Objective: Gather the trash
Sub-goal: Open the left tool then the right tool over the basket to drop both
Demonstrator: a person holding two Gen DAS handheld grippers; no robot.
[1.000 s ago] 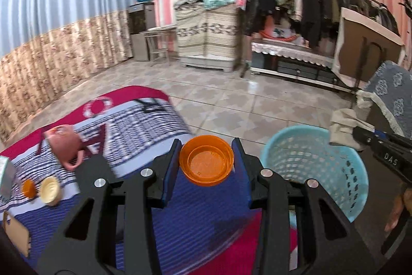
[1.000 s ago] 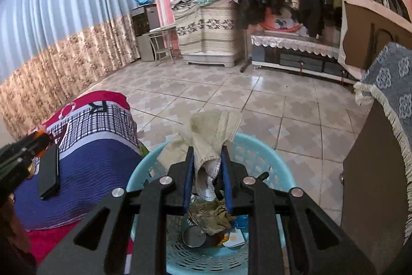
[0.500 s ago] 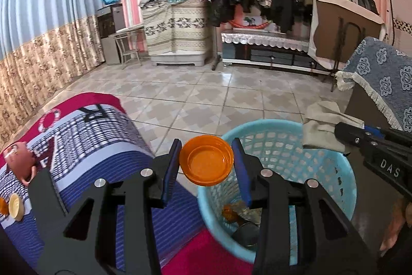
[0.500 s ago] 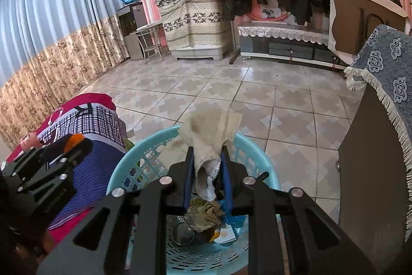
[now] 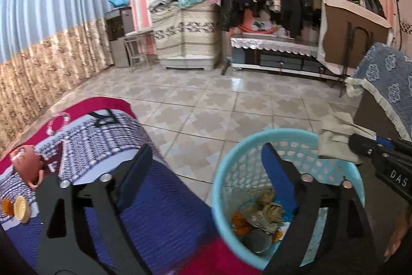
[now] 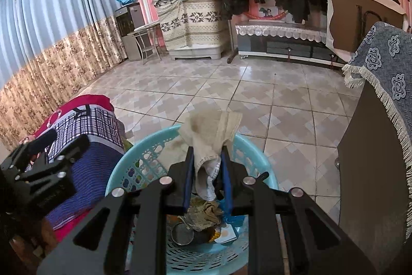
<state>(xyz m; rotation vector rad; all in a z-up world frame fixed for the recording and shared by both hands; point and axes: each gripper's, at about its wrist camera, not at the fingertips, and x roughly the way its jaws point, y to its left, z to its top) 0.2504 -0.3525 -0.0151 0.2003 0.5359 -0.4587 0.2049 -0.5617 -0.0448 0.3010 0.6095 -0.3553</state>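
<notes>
Left wrist view, near field: my left gripper had its jaws spread wide with nothing between them, right finger hanging over the round light-blue perforated plastic basket, left finger over the blue, white and red patterned cloth-covered table. Basket contents from this side: crumpled brownish paper wad, something orange beside it, a dark round object lower down that was too blurred to identify.

Right wrist view, near field: right gripper was clenched on a beige, stained cloth rag, held over the basket just inside the far rim. Rag's upper part stood above the fingertips and its white hem drooped between them. Below it lay the paper wad and a round grey metal lid or can.

Mid field on the table: a pink ceramic cup lying on its side and a small cream round cap next to a small orange piece. These look like remaining pickups, by my guess.

Far field: tiled floor, clothes rack, striped wall.

Risks:
- Rag sat close to the far rim. On release it could drape over the edge or slide out onto the floor rather than drop in.
- Fabric could snag on a finger pad and not fall cleanly.
- Both grippers were crowded over one basket, so a careless swing could knock them together or tip the light basket.
</notes>
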